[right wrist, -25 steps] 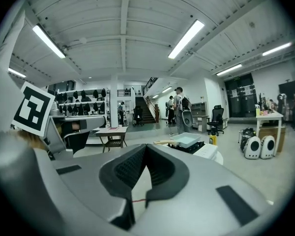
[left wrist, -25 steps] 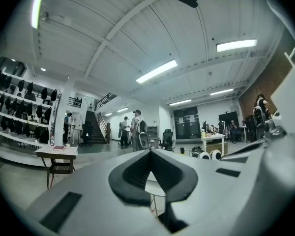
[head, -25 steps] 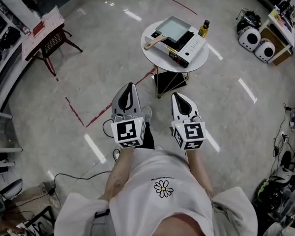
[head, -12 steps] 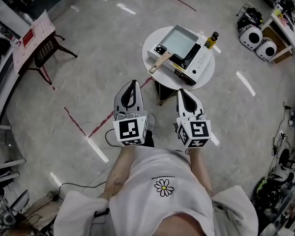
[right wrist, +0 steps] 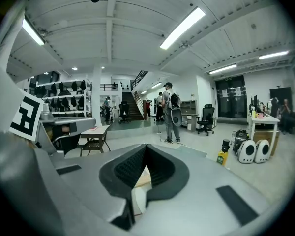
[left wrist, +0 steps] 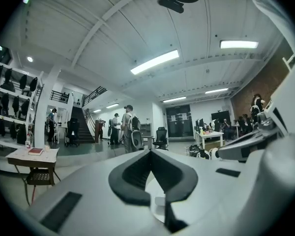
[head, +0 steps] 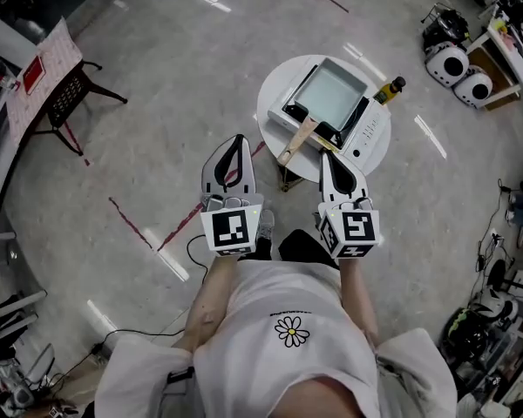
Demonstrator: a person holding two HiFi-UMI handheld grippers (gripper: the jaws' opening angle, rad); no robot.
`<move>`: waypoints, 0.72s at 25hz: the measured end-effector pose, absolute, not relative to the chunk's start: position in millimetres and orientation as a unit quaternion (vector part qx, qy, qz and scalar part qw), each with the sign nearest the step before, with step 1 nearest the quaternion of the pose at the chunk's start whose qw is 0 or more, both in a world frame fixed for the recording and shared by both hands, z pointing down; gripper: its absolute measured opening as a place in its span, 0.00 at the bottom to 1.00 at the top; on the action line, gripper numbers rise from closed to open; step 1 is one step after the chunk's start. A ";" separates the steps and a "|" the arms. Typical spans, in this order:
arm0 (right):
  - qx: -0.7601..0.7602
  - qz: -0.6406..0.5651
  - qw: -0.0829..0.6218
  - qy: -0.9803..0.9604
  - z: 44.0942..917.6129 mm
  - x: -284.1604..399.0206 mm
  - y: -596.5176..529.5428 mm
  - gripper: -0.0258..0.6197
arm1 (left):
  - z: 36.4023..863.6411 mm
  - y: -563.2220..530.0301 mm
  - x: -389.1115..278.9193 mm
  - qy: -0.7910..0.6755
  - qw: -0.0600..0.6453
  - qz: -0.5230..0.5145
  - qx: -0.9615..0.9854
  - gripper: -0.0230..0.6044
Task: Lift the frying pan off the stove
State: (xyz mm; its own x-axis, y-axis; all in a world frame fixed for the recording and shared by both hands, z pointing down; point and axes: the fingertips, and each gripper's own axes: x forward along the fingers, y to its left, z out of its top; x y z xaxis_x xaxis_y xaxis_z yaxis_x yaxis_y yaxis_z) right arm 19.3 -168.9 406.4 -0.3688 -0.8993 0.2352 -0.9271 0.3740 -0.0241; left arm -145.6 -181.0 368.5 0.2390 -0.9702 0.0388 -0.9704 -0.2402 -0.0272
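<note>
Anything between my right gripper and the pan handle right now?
No. In the head view, only a bare strip of the white table separates the right gripper from the frying pan's wooden handle.

left tool (head: 236, 139): jaws together | right tool (head: 325, 155): jaws together | both held forward, side by side

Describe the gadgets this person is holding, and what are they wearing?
The left gripper and right gripper are pale grey tapered shells with black ribbed jaw linings. Each carries a white cube printed with black square markers. The person wears a white short-sleeved T-shirt with a small daisy on it.
</note>
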 end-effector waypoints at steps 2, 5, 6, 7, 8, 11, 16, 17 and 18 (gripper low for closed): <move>0.555 0.074 0.093 -0.823 406.9 20.0 -176.8 0.04 | 375.6 -187.6 -144.3 -0.616 0.010 0.029 0.787 0.04; 0.552 0.063 0.094 -0.826 405.5 21.2 -189.3 0.04 | 380.2 -198.1 -141.1 -0.619 0.012 0.032 0.785 0.04; 0.550 0.058 0.093 -0.828 405.3 21.3 -194.4 0.04 | 380.3 -202.4 -140.0 -0.621 0.009 0.032 0.783 0.04; 0.547 0.055 0.092 -0.830 405.8 21.3 -198.9 0.04 | 380.9 -206.2 -138.6 -0.623 0.006 0.033 0.782 0.04; 0.545 0.054 0.090 -0.832 406.8 21.3 -201.9 0.04 | 382.1 -208.6 -136.7 -0.624 0.005 0.035 0.781 0.04; 0.535 0.055 0.089 -0.838 409.2 20.8 -201.7 0.04 | 384.9 -208.5 -130.1 -0.623 0.006 0.043 0.781 0.04; 0.531 0.055 0.084 -0.842 407.8 22.8 -207.9 0.04 | 377.7 -218.1 -121.6 -0.623 -0.002 0.041 0.781 0.04; 0.530 0.058 0.080 -0.842 407.8 23.5 -208.4 0.04 | 377.7 -219.4 -120.3 -0.622 -0.005 0.043 0.781 0.04; 0.528 0.063 0.070 -0.844 407.0 24.3 -208.9 0.04 | 378.3 -220.9 -119.2 -0.622 -0.006 0.045 0.782 0.04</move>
